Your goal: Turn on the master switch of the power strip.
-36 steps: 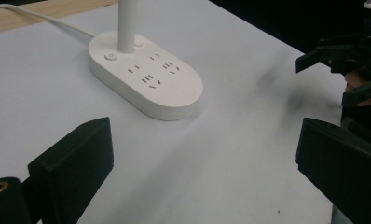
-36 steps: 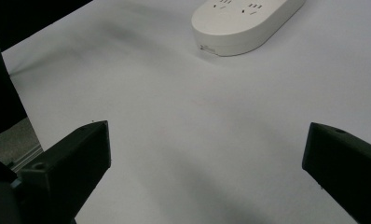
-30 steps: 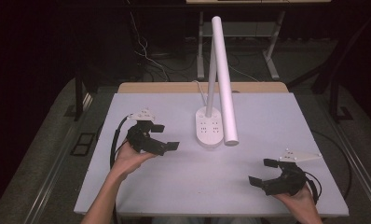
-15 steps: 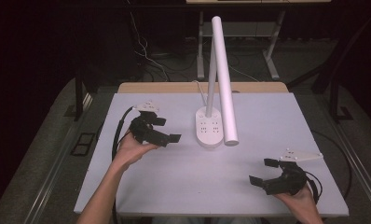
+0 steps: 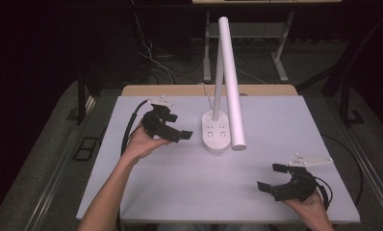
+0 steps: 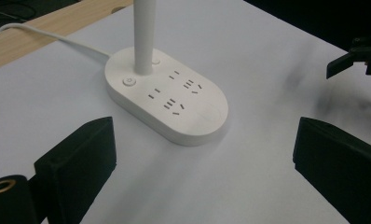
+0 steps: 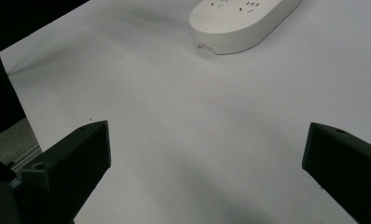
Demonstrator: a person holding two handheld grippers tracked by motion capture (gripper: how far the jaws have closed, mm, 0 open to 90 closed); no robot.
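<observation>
Trouble here would most likely come from the lamp (image 5: 226, 86) itself: its oval base (image 5: 216, 136) sits mid-table toward the far edge, a thin post rises from the back of it, and the long white head slants forward and down over the base's right side, so the weight looks top-heavy. The left gripper (image 5: 176, 133) hovers just beside the base on its left, jaws spread wide and holding nothing; in the left gripper view the base (image 6: 167, 100) lies between and ahead of the two jaws, with a round button (image 6: 128, 81) near the post (image 6: 144, 35) and socket slots across the top. If a jaw is meant to press that button, a wide, blunt tip could miss it, slide on the smooth plastic, or shove the base along the table (image 5: 189, 192) instead. A push at the post could tip the lamp, and its cord (image 6: 53, 39) trailing off the far side could snag or drag. The right gripper (image 5: 272, 179) rests well apart near the front right corner, jaws also spread and empty, too far off to steady the base if it shifts.
</observation>
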